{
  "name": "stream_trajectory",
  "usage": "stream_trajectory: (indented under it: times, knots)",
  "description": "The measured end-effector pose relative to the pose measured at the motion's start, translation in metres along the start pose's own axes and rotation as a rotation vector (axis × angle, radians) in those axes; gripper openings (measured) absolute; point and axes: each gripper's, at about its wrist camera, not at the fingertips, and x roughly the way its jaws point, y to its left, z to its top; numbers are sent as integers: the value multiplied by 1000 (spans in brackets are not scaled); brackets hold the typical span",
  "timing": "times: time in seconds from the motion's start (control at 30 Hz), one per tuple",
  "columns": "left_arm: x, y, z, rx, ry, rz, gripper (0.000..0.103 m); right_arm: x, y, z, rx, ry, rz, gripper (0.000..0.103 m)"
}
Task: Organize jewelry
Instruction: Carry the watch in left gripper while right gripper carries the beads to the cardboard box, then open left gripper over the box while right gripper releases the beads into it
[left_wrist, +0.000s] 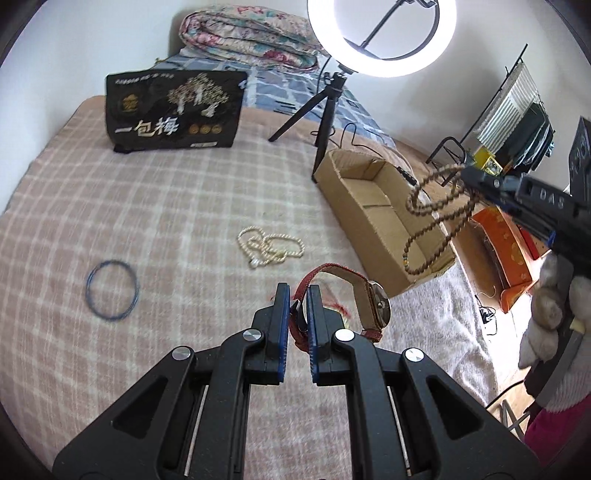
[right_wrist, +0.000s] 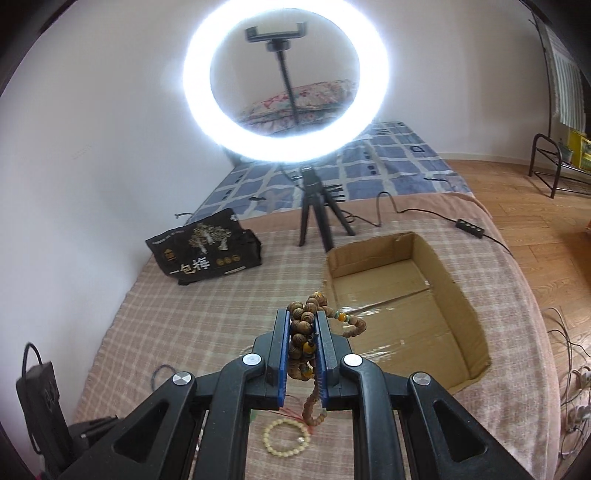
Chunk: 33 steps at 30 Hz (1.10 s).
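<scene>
My left gripper (left_wrist: 297, 290) is shut on the red strap of a wristwatch (left_wrist: 376, 302) and holds it just above the checked blanket. My right gripper (right_wrist: 303, 315) is shut on a string of brown wooden beads (right_wrist: 308, 321); in the left wrist view the beads (left_wrist: 432, 218) hang from it over the open cardboard box (left_wrist: 373, 206). The box (right_wrist: 461, 295) lies ahead and to the right of the right gripper. A white pearl necklace (left_wrist: 269, 246) and a blue bangle (left_wrist: 112, 290) lie on the blanket. A cream bead bracelet (right_wrist: 286, 437) lies below the right gripper.
A black snack bag (left_wrist: 173, 110) stands at the back of the bed. A ring light on a tripod (left_wrist: 328, 103) stands beside the box, its cable (right_wrist: 469, 225) trailing right. A folded quilt (left_wrist: 247, 37) lies behind. The bed edge drops to the floor on the right.
</scene>
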Motion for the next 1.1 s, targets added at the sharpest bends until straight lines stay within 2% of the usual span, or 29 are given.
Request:
stream_trajectory:
  times: [0.27, 0.5, 0.77, 1.03, 1.1]
  knots:
    - [37, -40, 44, 59, -8, -13, 7, 2, -47, 3, 65, -7, -45, 11]
    - [73, -73, 72, 68, 3, -72, 7, 11, -80, 3, 135, 1, -63, 11]
    - [108, -98, 88, 67, 12, -84, 7, 22, -105, -1, 180, 25, -86, 11]
    - [131, -99, 89, 46, 47, -77, 7, 34, -113, -6, 181, 64, -106, 11]
    - [136, -98, 89, 35, 57, -82, 8, 34, -116, -7, 188, 66, -111, 14]
